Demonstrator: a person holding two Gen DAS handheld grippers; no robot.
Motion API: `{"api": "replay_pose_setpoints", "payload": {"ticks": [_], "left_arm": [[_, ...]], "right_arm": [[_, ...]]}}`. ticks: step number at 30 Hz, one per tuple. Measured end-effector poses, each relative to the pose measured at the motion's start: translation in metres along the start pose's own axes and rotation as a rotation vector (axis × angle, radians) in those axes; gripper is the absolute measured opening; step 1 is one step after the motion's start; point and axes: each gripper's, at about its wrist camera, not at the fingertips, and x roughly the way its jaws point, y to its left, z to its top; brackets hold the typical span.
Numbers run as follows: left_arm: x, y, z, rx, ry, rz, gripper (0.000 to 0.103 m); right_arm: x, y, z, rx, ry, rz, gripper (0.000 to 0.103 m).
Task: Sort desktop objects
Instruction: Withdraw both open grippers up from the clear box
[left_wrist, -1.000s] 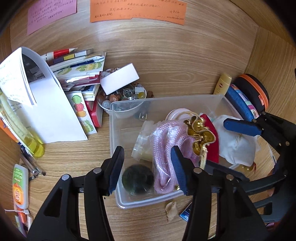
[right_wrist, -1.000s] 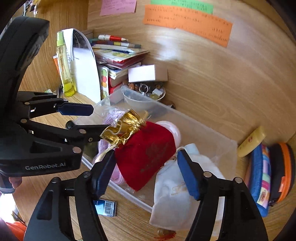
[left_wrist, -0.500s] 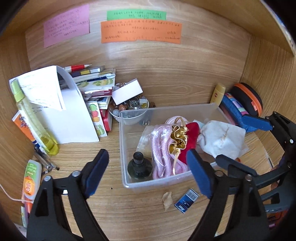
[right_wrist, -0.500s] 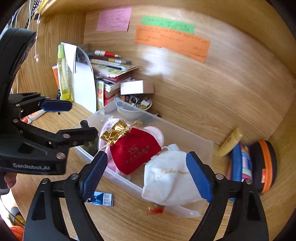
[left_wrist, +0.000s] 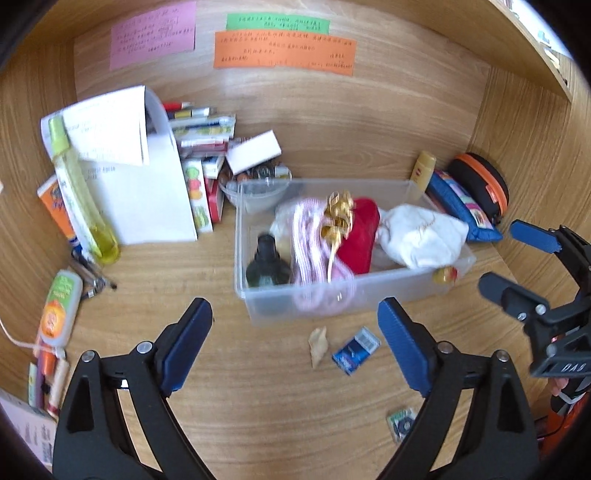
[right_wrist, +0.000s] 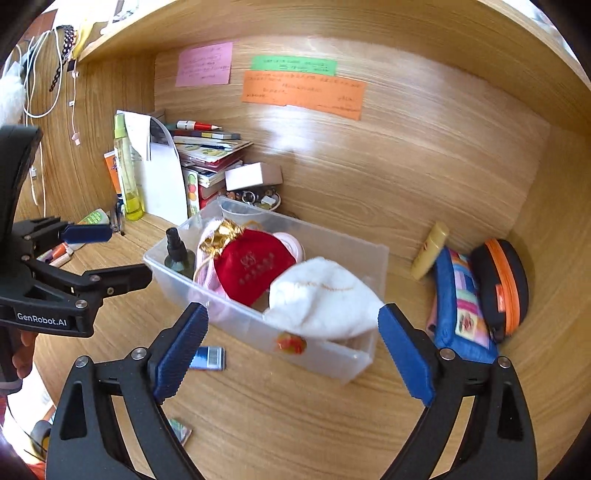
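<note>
A clear plastic bin (left_wrist: 369, 291) (right_wrist: 332, 354) stands on the wooden desk. Inside lie a dark bottle (left_wrist: 266, 266), a pink striped pouch (left_wrist: 306, 240), a red pouch with a gold neck (left_wrist: 360, 236) (right_wrist: 255, 266) and a white pouch (left_wrist: 421, 236) (right_wrist: 325, 299) that hangs over the rim. My left gripper (left_wrist: 293, 314) (right_wrist: 125, 254) hovers in front of the bin, its jaws opening, nothing between them. My right gripper (right_wrist: 291, 314) (left_wrist: 506, 254) is at the bin's right front corner, its jaws also opening and empty.
A blue packet (left_wrist: 356, 350), a paper scrap (left_wrist: 318, 345) and a small sachet (left_wrist: 402, 424) lie in front of the bin. Books (left_wrist: 201, 136), a yellow spray bottle (left_wrist: 81, 199) and a trinket bowl (left_wrist: 258, 184) crowd the back left. A blue pencil case (left_wrist: 461, 206) and a black-orange case (left_wrist: 480, 184) fill the right corner.
Both grippers have drawn back from the bin and spread wide. The left one has let go of the pink pouch and the right one of the red pouch; both pouches now lie in the bin.
</note>
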Motion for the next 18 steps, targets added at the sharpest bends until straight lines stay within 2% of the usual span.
{"api": "replay_pose_setpoints", "payload": {"ticks": [7, 13, 18], "left_arm": [[0.007, -0.004, -0.033, -0.027, 0.066, -0.023, 0.092], [0.016, -0.029, -0.070, -0.003, 0.131, -0.030, 0.092], [0.016, -0.051, -0.091, 0.014, 0.152, -0.061, 0.092]], "right_arm": [[-0.007, -0.006, -0.031, 0.040, 0.029, -0.002, 0.093], [-0.005, -0.013, -0.057, 0.089, 0.063, 0.004, 0.093], [-0.002, -0.018, -0.064, 0.115, 0.034, 0.022, 0.093]]}}
